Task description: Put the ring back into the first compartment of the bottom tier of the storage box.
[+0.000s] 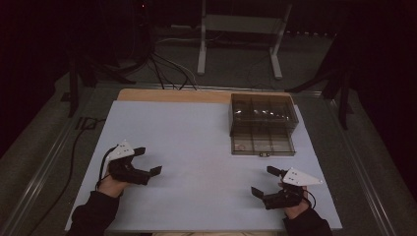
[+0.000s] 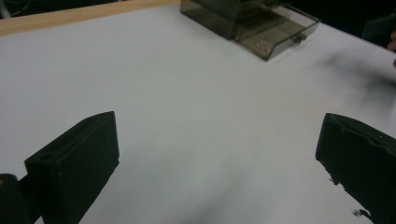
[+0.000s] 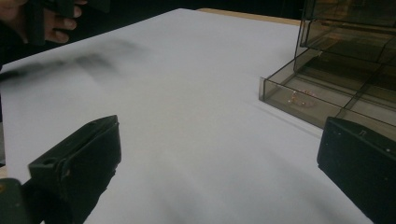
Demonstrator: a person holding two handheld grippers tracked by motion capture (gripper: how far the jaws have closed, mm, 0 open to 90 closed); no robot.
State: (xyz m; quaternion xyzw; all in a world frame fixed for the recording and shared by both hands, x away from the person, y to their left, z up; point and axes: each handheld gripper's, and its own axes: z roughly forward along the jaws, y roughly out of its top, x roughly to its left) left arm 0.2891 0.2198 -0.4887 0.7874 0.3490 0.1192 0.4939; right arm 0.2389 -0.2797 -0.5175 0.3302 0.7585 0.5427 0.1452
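I think nothing has been started yet; my left gripper (image 1: pixel 149 161) and my right gripper (image 1: pixel 266 181) both sit low over the white sheet (image 1: pixel 196 147) with their jaws wide apart and nothing in them. The smoky see-through plastic box (image 1: pixel 263 123) stands far from both, at the back right of the sheet; its bottom drawer (image 1: pixel 262 145) is pulled out, with something tiny and pale (image 3: pixel 299 99) inside; I cannot tell what. The sheet looks smooth and flat, the box hard and shiny with square parts.
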